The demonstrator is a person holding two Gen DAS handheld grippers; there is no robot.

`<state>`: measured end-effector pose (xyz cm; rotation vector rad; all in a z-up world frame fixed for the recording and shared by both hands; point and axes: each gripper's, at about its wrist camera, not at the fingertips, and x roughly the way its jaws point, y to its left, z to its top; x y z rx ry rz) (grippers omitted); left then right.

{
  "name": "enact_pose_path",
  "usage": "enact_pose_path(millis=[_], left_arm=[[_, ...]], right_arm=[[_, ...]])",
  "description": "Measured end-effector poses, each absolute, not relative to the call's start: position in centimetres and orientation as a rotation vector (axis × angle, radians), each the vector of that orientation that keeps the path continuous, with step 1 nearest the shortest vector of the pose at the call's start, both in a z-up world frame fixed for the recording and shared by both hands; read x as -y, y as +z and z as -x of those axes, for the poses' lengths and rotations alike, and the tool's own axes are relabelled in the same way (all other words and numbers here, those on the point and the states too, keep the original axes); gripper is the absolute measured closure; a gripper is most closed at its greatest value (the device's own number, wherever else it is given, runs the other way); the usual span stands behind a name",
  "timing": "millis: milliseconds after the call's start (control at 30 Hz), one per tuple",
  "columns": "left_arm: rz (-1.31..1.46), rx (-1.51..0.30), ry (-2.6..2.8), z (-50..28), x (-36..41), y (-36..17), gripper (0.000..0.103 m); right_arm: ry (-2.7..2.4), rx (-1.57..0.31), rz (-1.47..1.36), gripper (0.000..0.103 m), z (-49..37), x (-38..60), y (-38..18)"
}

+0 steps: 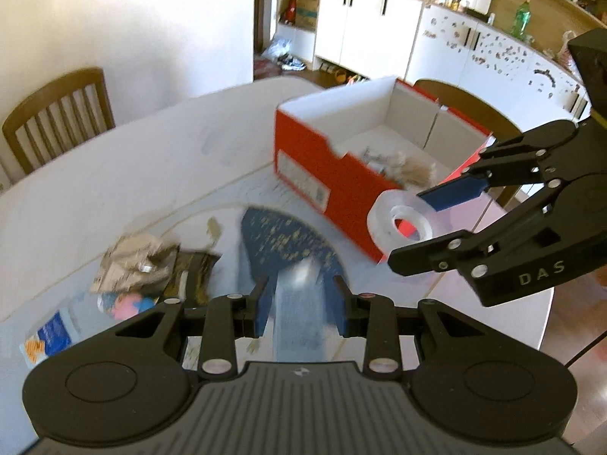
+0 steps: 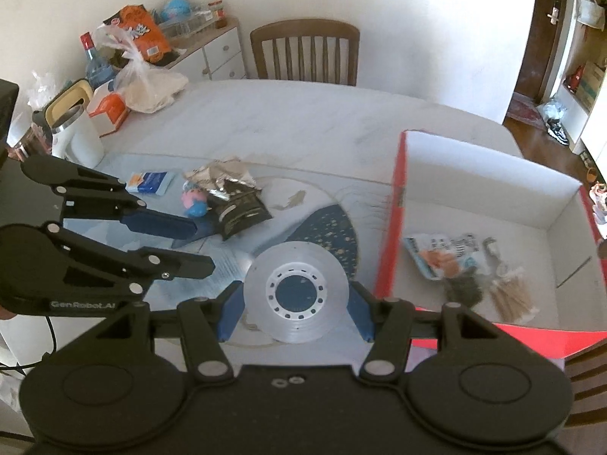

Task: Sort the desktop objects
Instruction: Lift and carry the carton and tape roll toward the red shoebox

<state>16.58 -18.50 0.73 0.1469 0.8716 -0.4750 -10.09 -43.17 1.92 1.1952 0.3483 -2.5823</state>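
1. Two grippers work over the white table, and the red box serves as the landmark for everything else.
2. The right gripper has its blue pads closed against both sides of a clear tape roll, held in the air just beside the box's near corner; the left wrist view shows the same roll from the side, in front of the box's red wall.
3. The left gripper stands partly open around a blurred pale-blue thing; whether the pads touch it I cannot tell.
4. Only the right wrist view looks into the box: a printed packet and a tan bundle lie on its floor.
5. Well away from the box, that view shows a black wrapper, a pink-and-blue toy and a blue tissue pack.
6. The left wrist view alone shows white cabinets beyond the box.
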Motion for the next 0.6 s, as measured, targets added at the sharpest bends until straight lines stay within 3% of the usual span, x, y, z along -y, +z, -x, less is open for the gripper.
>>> enact_pose_path(millis=[267, 600], left_arm=[[-0.198, -0.853, -0.487, -17.1, 20.1, 0.2, 0.073], [-0.16, -0.983, -0.422, -16.9, 19.3, -4.7, 0.073]], right_arm=[[-2.6, -0.395, -1.178, 0.045, 10.2, 40.3, 3.3], [-2.673, -0.365, -1.195, 0.045, 10.4, 38.6, 3.9]])
